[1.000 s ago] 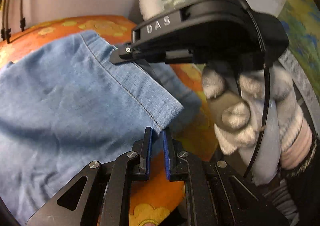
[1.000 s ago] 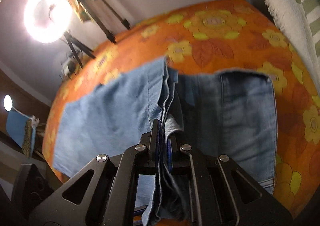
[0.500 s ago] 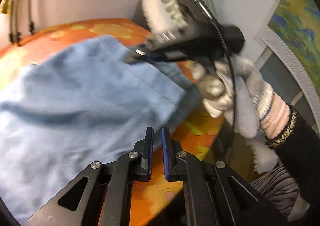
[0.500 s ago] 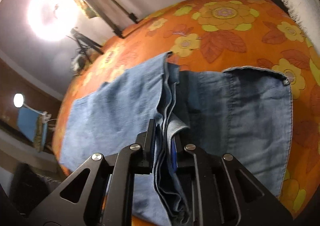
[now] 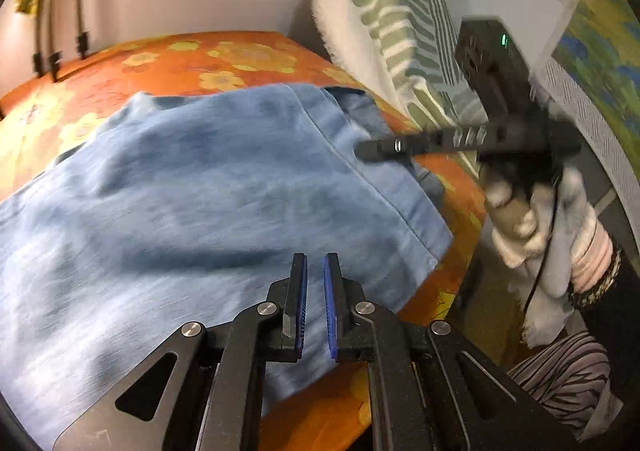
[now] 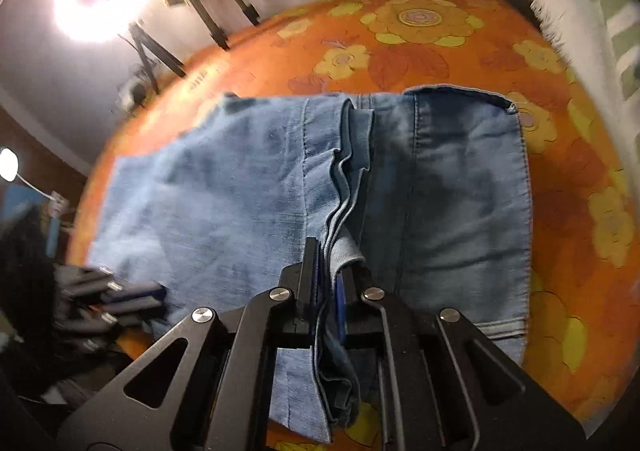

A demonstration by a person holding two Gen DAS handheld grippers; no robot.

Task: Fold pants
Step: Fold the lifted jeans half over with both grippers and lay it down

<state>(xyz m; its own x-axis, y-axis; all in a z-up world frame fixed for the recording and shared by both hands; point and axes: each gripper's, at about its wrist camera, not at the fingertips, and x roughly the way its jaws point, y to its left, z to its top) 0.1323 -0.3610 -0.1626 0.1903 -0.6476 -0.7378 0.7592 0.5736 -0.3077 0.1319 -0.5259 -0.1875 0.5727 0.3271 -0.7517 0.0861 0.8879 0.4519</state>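
Jeans (image 6: 440, 187) lie folded on an orange floral bedspread (image 6: 420, 35).
Right tool (image 6: 328, 271) is clamped on their bunched hem; only the left view shows the left tool (image 5: 314, 287) pressed together, empty, above denim, near a gloved hand (image 5: 536, 219).

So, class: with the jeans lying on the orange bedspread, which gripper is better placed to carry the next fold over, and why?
The right gripper. Its jaws are already pinched on layers of the jeans. The left gripper is shut with no cloth between its pads, sitting over the jeans near the bedspread's edge.
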